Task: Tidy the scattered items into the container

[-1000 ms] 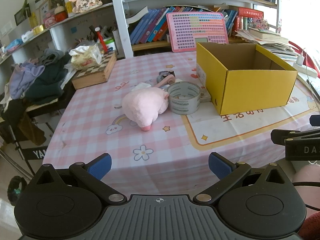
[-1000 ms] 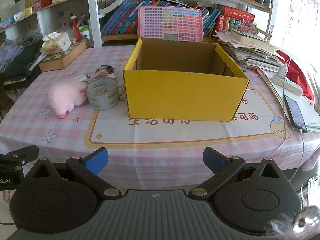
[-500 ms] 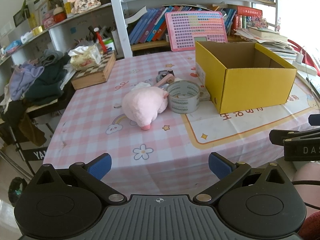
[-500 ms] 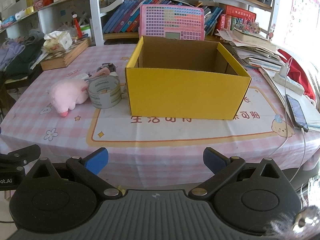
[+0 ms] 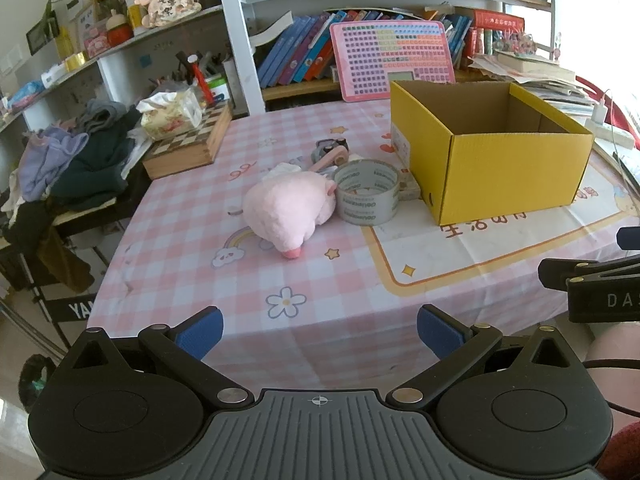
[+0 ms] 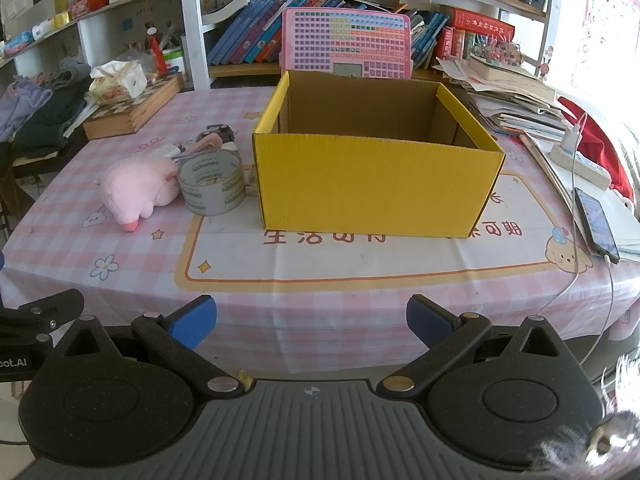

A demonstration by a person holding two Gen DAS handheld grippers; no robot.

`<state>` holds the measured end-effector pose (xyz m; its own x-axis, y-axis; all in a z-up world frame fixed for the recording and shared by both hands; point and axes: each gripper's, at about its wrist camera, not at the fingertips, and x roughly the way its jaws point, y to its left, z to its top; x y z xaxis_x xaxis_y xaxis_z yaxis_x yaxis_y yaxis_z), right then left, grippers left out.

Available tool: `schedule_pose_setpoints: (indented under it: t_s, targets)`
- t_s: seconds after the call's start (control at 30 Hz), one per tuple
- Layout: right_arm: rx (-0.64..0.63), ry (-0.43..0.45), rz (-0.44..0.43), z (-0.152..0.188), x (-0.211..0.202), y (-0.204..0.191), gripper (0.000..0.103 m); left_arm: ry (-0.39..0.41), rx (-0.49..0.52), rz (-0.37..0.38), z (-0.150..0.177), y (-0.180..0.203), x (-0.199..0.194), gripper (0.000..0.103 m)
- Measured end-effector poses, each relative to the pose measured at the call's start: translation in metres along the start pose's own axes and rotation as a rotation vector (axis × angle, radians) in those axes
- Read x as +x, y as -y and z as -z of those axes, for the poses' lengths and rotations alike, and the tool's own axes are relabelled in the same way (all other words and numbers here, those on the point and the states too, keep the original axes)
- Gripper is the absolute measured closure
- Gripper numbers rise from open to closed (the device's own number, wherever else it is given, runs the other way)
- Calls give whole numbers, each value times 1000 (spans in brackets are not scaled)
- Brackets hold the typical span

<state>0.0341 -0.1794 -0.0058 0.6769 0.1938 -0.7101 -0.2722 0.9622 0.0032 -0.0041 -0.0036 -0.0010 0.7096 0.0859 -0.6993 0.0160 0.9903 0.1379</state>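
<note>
On the pink checked worktop, a soft pink plush toy is seen toward the left edge, touching a grey roll of packing tape; smaller items, too cluttered to identify, lie just behind. To their right stands the open yellow cardboard box, apparently empty, near the middle, likely placed within easy reach. The left claw and right claw are held spread, empty, off the near edge, presumably ready for a first pick.
</note>
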Motion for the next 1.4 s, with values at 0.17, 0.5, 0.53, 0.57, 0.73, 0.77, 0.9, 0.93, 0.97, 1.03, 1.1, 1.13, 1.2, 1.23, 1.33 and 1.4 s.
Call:
schedule_pose_setpoints:
  t_s: [0.17, 0.5, 0.53, 0.57, 0.73, 0.77, 0.9, 0.93, 0.97, 1.03, 1.1, 1.13, 1.2, 1.23, 1.33, 1.4]
  targets:
    - [-7, -1, 0, 0, -1, -1, 1, -8, -3, 7, 3, -2, 0, 0]
    - [-8, 6, 2, 0, -2, -2, 1, 1, -5, 6, 5, -4, -2, 0]
    - [-8, 7, 2, 0, -2, -2, 1, 0, -2, 4, 5, -3, -2, 0]
    - [-8, 8, 2, 0, -2, -2, 1, 0, 0, 2, 5, -3, -2, 0]
    - [-8, 8, 2, 0, -2, -2, 2, 0, -2, 3, 5, -4, -2, 0]
    - [-9, 8, 2, 0, -2, -2, 2, -1, -4, 4, 5, -4, -2, 0]
    - [-8, 8, 2, 0, -2, -3, 8, -6, -14, 12, 6, -7, 0, 0]
    - [-8, 8, 1, 0, -2, -3, 8, -8, -16, 14, 6, -7, 1, 0]
    - [-9, 7, 1, 0, -2, -3, 9, -10, -17, 15, 6, -8, 1, 0]
    - [-9, 4, 0, -1, -2, -4, 10, -12, -18, 19, 7, -10, 2, 0]
    - [-10, 1, 0, -2, -1, -6, 10, -13, -16, 23, 6, -10, 3, 0]
    - [-10, 0, 0, -2, 0, -7, 10, -13, -15, 24, 6, -11, 3, 0]
    - [-10, 0, 0, -2, 0, -7, 10, -16, -15, 23, 6, -12, 4, 0]
    - [-11, -1, -2, -3, 0, -8, 10, -18, -16, 21, 7, -13, 4, 0]
    - [-13, -10, -11, -4, 3, -11, 11, -24, -22, 20, 7, -16, 6, 0]
    - [-16, -12, -17, -4, 4, -13, 12, -26, -25, 22, 8, -18, 7, 0]
